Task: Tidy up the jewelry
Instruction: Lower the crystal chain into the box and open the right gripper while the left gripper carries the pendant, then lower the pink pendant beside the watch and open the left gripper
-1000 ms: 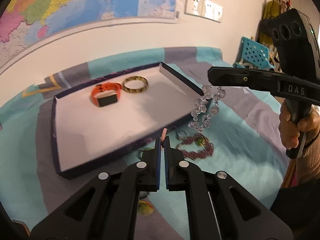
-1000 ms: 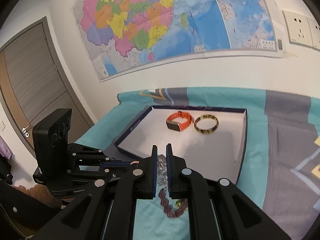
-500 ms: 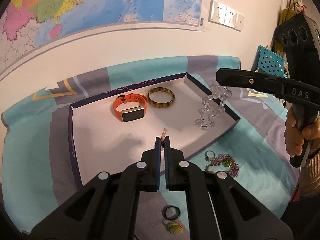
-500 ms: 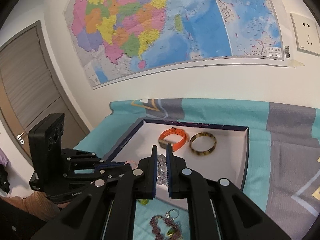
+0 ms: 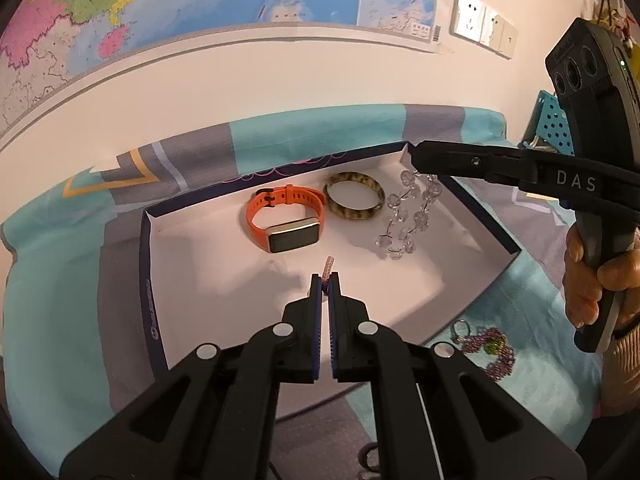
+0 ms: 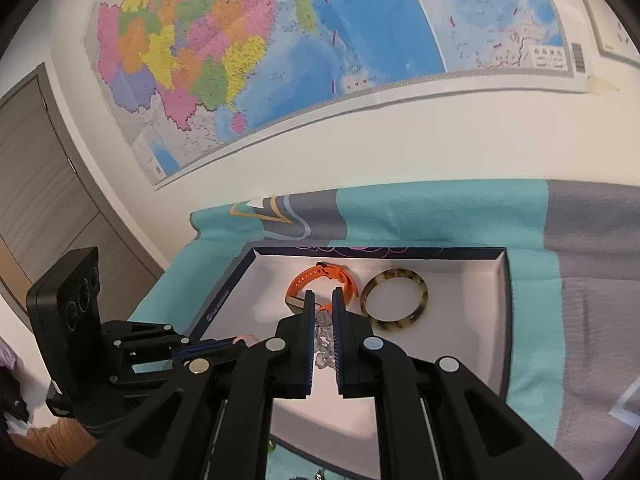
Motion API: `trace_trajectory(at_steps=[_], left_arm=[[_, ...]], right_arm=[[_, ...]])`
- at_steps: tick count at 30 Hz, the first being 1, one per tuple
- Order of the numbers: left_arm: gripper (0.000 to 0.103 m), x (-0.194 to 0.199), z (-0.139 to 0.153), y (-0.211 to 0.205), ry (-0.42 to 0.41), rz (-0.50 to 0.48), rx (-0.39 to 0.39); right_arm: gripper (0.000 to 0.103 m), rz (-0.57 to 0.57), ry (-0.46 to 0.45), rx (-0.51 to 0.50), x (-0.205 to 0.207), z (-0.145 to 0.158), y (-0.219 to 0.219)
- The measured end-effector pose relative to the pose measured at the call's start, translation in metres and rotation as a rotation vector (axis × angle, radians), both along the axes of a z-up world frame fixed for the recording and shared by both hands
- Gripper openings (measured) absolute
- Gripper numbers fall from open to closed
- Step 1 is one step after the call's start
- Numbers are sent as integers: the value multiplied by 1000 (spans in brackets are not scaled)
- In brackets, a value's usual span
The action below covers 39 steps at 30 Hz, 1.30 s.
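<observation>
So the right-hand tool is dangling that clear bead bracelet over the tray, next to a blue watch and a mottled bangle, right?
Not quite: the watch is orange, as the left wrist view shows. The right gripper does dangle the clear bead bracelet over the tray, beside the mottled bangle.

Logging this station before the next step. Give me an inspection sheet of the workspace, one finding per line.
Surface: teal and grey patterned cloth over the whole work area.
Job's things: white tray with dark rim holds orange watch and tortoiseshell bangle, side by side.
Clutter: purple bead piece and small ring lie on the cloth outside the tray's near right edge.
Grippers: left gripper shut on a thin pink strand above the tray; right gripper shut on a clear crystal bracelet that hangs over the tray.
Cables: nothing seen.
Surroundings: wall map, wall sockets, wooden door, blue perforated basket.
</observation>
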State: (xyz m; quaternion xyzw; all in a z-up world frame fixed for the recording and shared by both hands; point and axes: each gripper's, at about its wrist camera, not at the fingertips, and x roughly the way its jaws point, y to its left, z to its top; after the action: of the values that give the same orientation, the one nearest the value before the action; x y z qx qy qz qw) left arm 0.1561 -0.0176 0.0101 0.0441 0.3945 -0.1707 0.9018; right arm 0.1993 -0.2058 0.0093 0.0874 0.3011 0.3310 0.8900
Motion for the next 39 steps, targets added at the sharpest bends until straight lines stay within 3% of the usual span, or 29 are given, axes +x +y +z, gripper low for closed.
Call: trace_trajectory(at_steps=[7,22,31,36,39], left_arm=[[4,12,1,1,-11,20,21],[4,31,-20,-1,54,42,39],[4,37,-24,-5,66,35,49],[10,42,-25,-5,69,53,61],[22,44,-25,-1,72,76,59]], right_arm=[[7,-1,22,39,12,-2,8],[1,-81,90,-30,30,-26,-5],[9,-60,94,-56,23,-29,-5],[15,-45,87,-60,17,-28,-4],[25,-39,86,-56,12,-27,-7]])
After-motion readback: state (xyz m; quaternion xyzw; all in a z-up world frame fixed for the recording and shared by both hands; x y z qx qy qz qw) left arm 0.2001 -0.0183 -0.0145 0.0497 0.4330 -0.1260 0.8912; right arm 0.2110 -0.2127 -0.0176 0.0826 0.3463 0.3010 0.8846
